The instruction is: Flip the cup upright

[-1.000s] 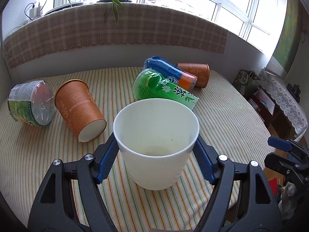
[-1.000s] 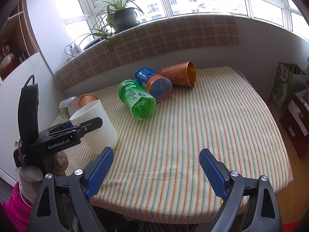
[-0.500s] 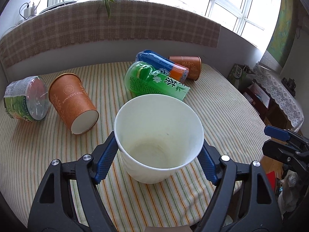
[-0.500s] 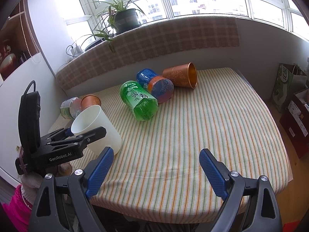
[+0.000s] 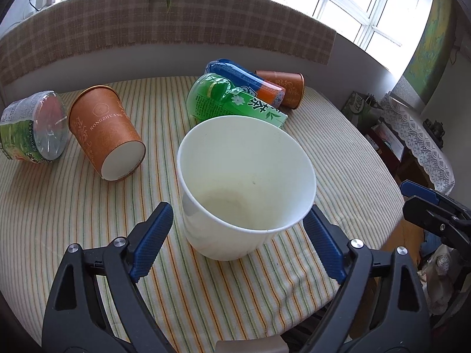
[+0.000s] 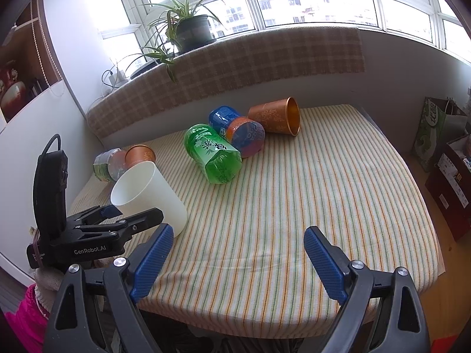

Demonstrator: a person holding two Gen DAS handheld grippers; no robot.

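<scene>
A white cup (image 5: 245,188) stands mouth-up and tilted on the striped tablecloth (image 5: 88,220). It sits between the fingers of my left gripper (image 5: 238,235), which is open with a gap on each side of the cup. In the right wrist view the white cup (image 6: 148,189) leans toward the left gripper (image 6: 117,220). My right gripper (image 6: 235,261) is open and empty over the table's front edge. An orange paper cup (image 5: 104,132) lies on its side at the left. A copper cup (image 5: 282,88) lies on its side at the back.
A green bottle (image 5: 232,101) and a blue bottle (image 5: 244,79) lie on their sides behind the white cup. A clear bottle (image 5: 31,126) lies at the far left. A plaid-covered sill (image 6: 235,67) with a potted plant (image 6: 188,29) backs the table.
My left gripper has opened off the white cup and drawn back a little. The cup now rests on the cloth, tilted. The right gripper has not moved.
</scene>
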